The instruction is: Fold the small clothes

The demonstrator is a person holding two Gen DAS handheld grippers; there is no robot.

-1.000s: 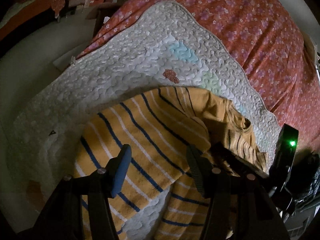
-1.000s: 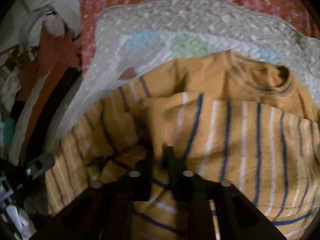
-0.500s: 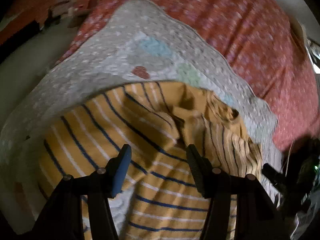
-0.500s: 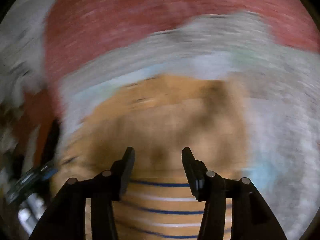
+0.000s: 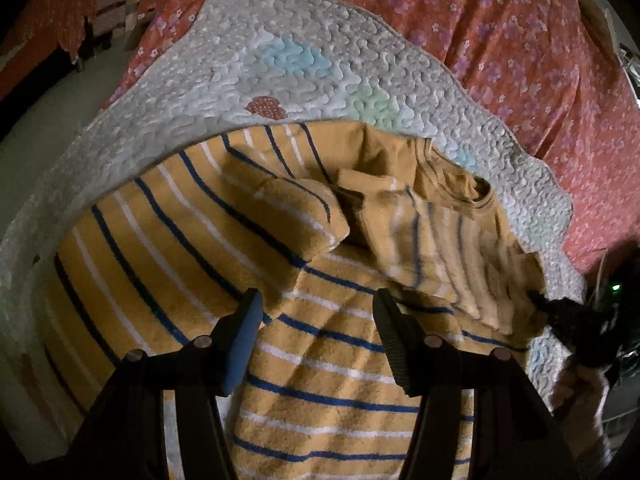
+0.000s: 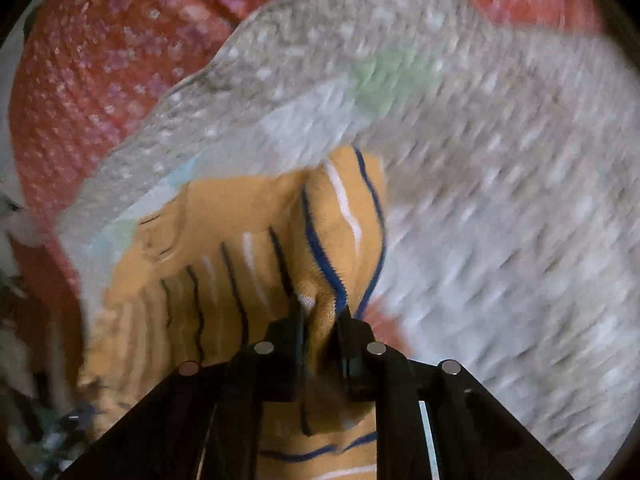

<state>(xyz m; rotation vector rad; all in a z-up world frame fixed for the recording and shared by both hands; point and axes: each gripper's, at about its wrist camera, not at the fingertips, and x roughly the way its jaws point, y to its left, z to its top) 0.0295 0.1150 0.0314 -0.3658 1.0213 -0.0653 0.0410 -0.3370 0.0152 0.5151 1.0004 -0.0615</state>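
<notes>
1. Striped shirt [image 5: 168, 240], yellow with blue and white bands, lies partly folded on a quilted mat [image 5: 248, 80] over a floral bedspread [image 5: 500, 32].
2. Left gripper [image 5: 318, 308] hangs low over the shirt, pointing toward 12 o'clock, jaws wide with nothing between them; cloth lies under and ahead of them.
3. Right gripper [image 6: 320, 316], seen in the left view at 4 o'clock, has its jaws narrow, pinching a bunched fold of the shirt; that view is blurred.
</notes>
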